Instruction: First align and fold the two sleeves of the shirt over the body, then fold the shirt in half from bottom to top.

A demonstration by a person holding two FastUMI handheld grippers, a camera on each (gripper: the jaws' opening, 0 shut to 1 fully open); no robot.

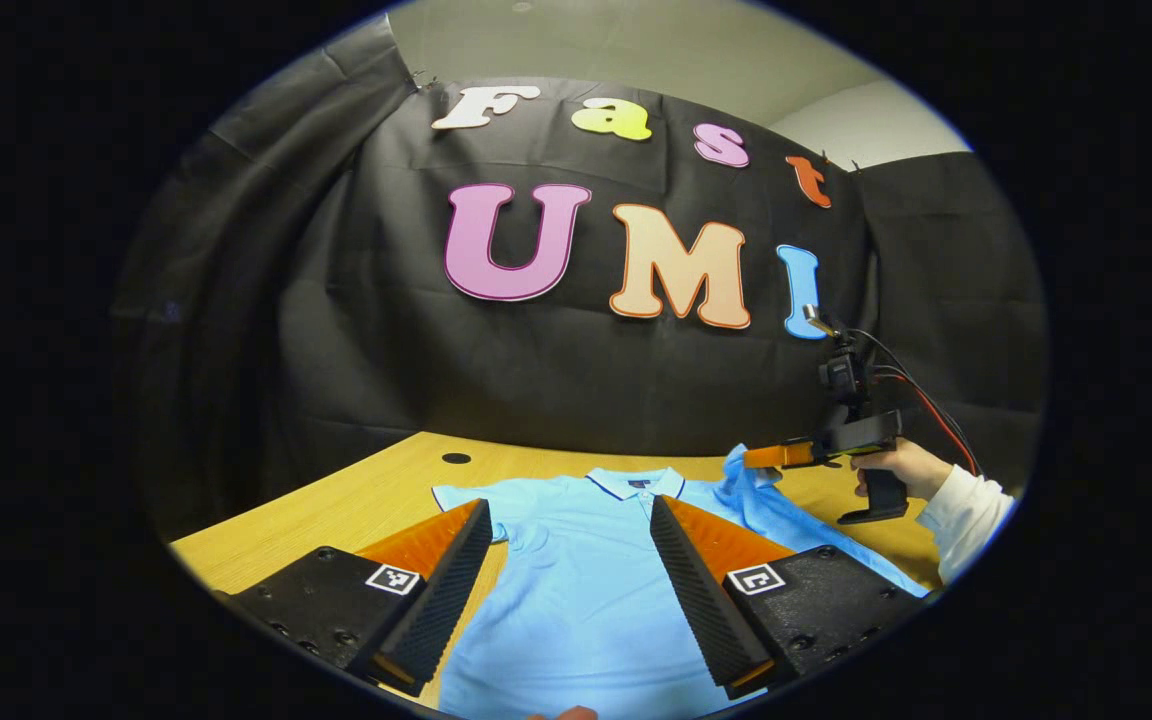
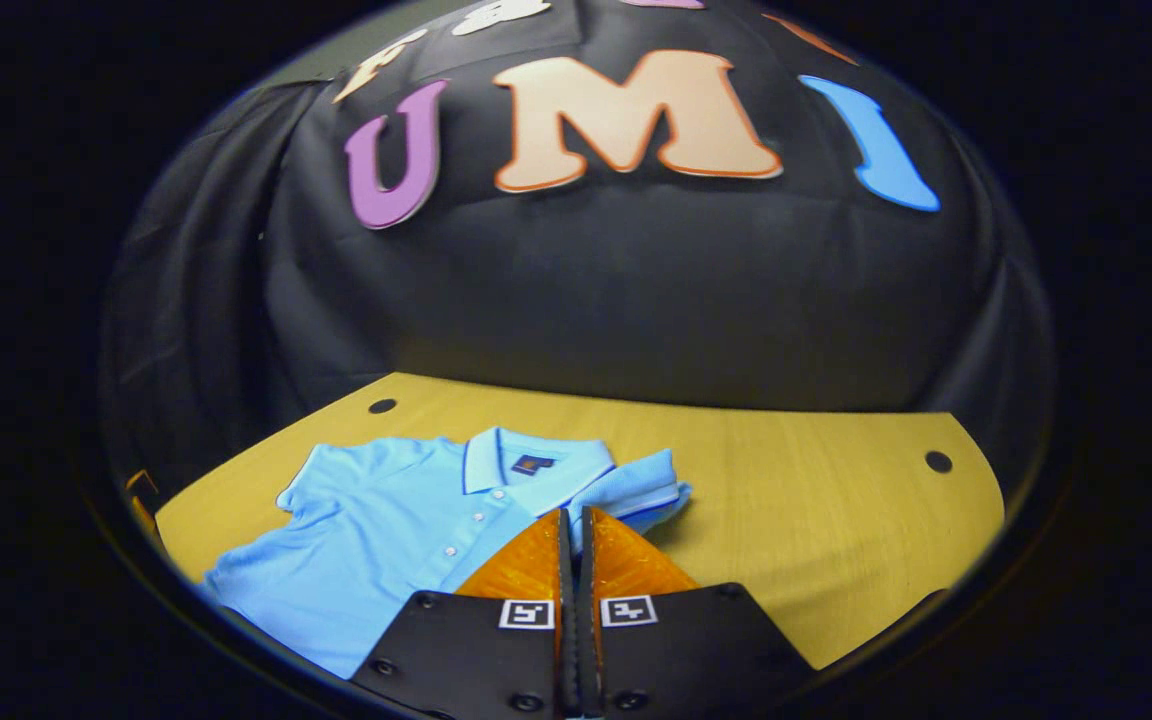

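In the left gripper view, the left gripper (image 1: 571, 520) sits at the bottom of the frame with its jaws spread wide and nothing between them. Its two fingers (image 1: 451, 590) angle outward over the lower body of the shirt (image 1: 576, 590), which lies flat and face up on the table (image 1: 356, 490). The shirt is light blue, with its collar (image 1: 636, 483) pointing toward the far edge of the table at the middle of the frame. One short sleeve (image 1: 458, 497) lies spread flat to the left of the collar.

Farther back, to the right of the collar, the other sleeve (image 1: 741, 470) is lifted off the table. The right gripper (image 1: 766, 457) grips it at its tip, with the jaws pressed together on the cloth. A hand (image 1: 901, 465) in a white cuff (image 1: 971, 505) holds that gripper at the right of the frame, with cables (image 1: 921, 395) running off behind it. A small dark hole (image 1: 456, 458) shows in the tabletop at the left, near the black cloth wall (image 1: 536, 370).

In the right gripper view, the right gripper (image 2: 576, 525) rises from the bottom centre, its jaws nearly closed with only a thin slit between them. The bunched sleeve (image 2: 636, 490) sits right at the fingertips. The shirt (image 2: 386, 530) spreads to the lower left, with its button placket (image 2: 461, 535) running down from the collar (image 2: 536, 460). Bare table (image 2: 816, 520) fills the right side, with one hole (image 2: 938, 461) at the right and another (image 2: 382, 406) at the upper left of the tabletop. The black cloth wall (image 2: 636, 280) stands behind.
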